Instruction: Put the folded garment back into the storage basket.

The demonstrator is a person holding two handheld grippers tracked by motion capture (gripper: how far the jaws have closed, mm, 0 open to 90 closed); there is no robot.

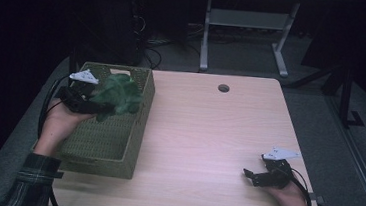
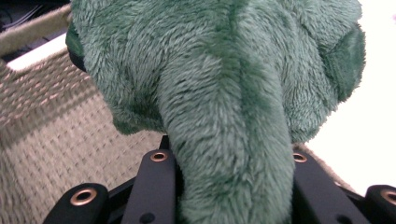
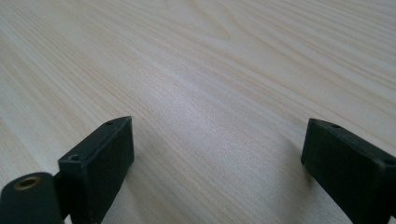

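Already the left gripper [image 1: 101,107] pinches a limb of the green plush toy [image 1: 119,95] between its jaws, holding it directly above the woven basket [image 1: 112,147], so the drop is straight down. Well apart, the right gripper [image 1: 251,175] rests wide open and empty on the table [image 1: 203,135].

"What is in front of me?"
"My light wooden table [image 1: 203,135], a round hole [image 1: 223,88] near its far edge."
"What rests on it?"
"A woven basket [image 1: 108,136] at its left edge."
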